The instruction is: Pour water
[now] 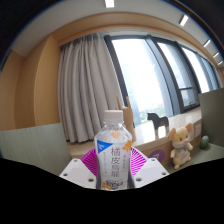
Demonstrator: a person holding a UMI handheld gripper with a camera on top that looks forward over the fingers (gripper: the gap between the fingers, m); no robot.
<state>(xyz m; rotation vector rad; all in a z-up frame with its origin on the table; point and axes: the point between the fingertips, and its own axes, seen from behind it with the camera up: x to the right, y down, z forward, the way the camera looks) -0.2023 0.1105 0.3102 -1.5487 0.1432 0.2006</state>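
Note:
A clear plastic bottle [112, 150] with a white cap and a blue-and-white label stands upright between my fingers. My gripper [112, 166] has both magenta pads pressed against the bottle's sides, left pad [90, 161] and right pad [134, 160]. The bottle's base is hidden below the fingers. No cup or other vessel for water shows in this view.
A light table [160, 148] lies beyond the fingers, with a brown plush toy [180, 146] and a small dark animal figure [158, 124] on its right part. Grey curtains [88, 95] and large windows [150, 75] stand behind it.

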